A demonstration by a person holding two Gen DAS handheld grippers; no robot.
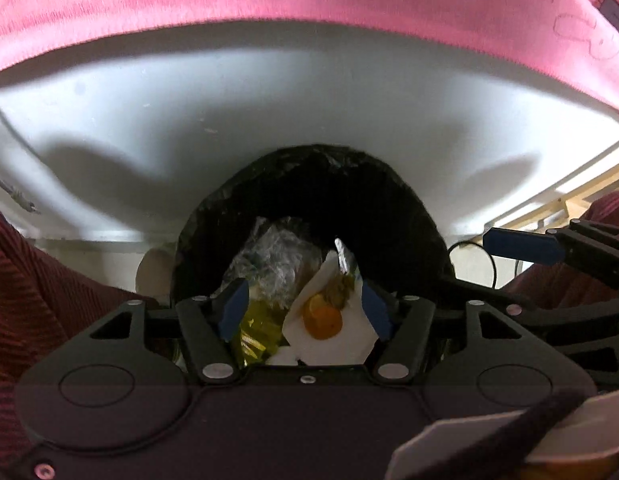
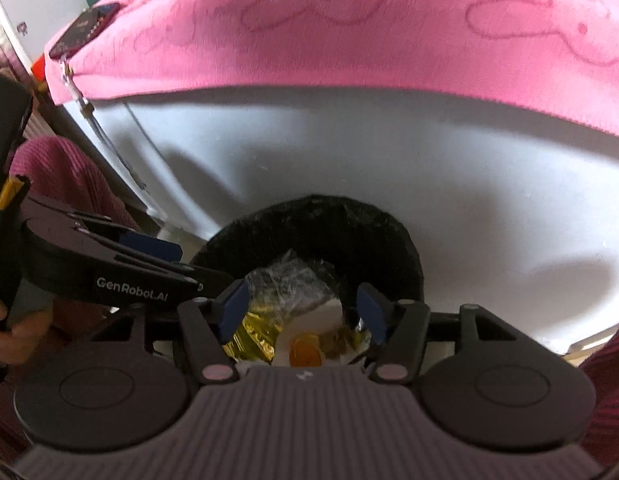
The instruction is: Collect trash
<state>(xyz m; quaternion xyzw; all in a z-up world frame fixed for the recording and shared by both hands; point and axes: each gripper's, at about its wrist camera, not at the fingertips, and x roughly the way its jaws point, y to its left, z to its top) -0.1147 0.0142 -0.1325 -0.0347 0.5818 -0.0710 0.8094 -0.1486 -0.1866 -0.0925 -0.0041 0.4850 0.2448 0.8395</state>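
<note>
Both claws, left (image 1: 305, 308) and right (image 2: 303, 310), hang open and empty over the bin (image 1: 409, 216).
Trash (image 1: 329, 320) lies inside the bin: white paper with an orange cap, its long axis pointing toward the far rim. Withdraw straight up, clear of the liner.

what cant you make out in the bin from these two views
- Bin bottom, both views: hidden by trash piled inside.
- Orange round piece on white paper: blurred in the right wrist view; what it is stays unclear.
- Clear plastic wrap: contents unreadable.
- Yellow wrapper: partly hidden behind gripper fingers.
- Floor around the bin: cut off by both gripper bodies.
</note>
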